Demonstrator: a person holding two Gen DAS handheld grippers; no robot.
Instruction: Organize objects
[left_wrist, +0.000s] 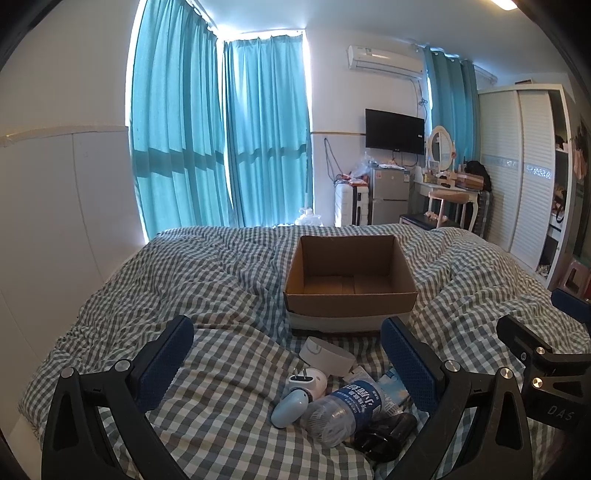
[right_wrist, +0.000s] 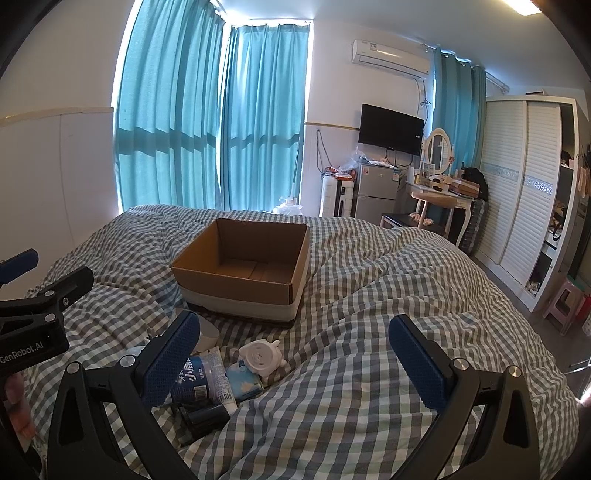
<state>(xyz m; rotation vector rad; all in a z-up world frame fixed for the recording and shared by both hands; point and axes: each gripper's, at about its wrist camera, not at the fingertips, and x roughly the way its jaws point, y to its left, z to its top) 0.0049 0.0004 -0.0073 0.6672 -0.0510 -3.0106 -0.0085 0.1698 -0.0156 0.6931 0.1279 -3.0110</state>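
Your left gripper (left_wrist: 286, 363) hangs over the checked quilt (left_wrist: 221, 280) with its jaws spread wide and nothing between the pads. The small pile of things lies just ahead of it, low in the left wrist view and shifted toward the right finger rather than centred in the gap. Nearest that finger is the plastic water bottle (left_wrist: 341, 410), lying on its side with the blue label up. A pale blue oval gadget (left_wrist: 290, 408) leans against the bottle's left end, and a white plug-in device (left_wrist: 308, 384) sits just behind it. Behind that rests a white round dish (left_wrist: 325, 354). A black object (left_wrist: 384, 435) lies beside the bottle on the near side, and a light blue packet (left_wrist: 391, 380) is partly hidden by the right finger.

Your right gripper (right_wrist: 295, 354) is also wide, holding nothing. From its camera the pile sits to the left: the bottle (right_wrist: 203, 380) is half covered by the left finger, the packet (right_wrist: 243, 384) lies just right of it, and a white round fan-like piece (right_wrist: 260, 356) rests just beyond. Most of the gap between these jaws shows only quilt (right_wrist: 351, 369).

The open cardboard box (left_wrist: 351, 280) stands on the quilt just beyond the pile, ahead of your left gripper and to the left of your right one (right_wrist: 243, 266). It has nothing inside.
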